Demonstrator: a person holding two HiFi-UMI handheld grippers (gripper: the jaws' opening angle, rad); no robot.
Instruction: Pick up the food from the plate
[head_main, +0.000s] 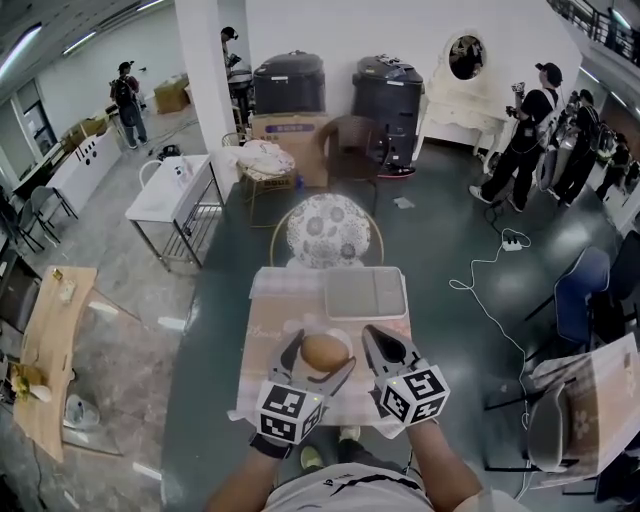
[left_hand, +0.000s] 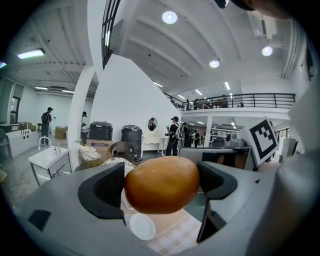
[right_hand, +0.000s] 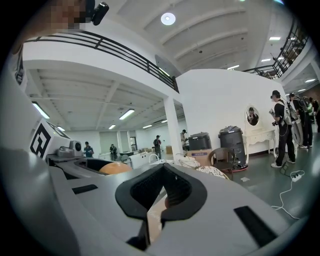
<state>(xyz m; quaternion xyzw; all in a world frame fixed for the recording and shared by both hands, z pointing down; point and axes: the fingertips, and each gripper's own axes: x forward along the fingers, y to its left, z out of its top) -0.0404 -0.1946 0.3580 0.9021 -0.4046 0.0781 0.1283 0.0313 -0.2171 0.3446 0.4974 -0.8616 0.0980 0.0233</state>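
Presently the left gripper (head_main: 322, 356) is clamping the round brown food (left_hand: 161, 184) above the plate (left_hand: 141, 227). The right gripper (right_hand: 161, 192) is idling beside it, jaws together, empty. Recommend steady pressure and a level lift.

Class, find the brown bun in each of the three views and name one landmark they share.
Head view: bun low centre, held in the left gripper.
Left gripper view: dead centre, clamped between the jaws.
Right gripper view: far left, only its top showing.
Shared landmark: the oval mirror at the back wall.
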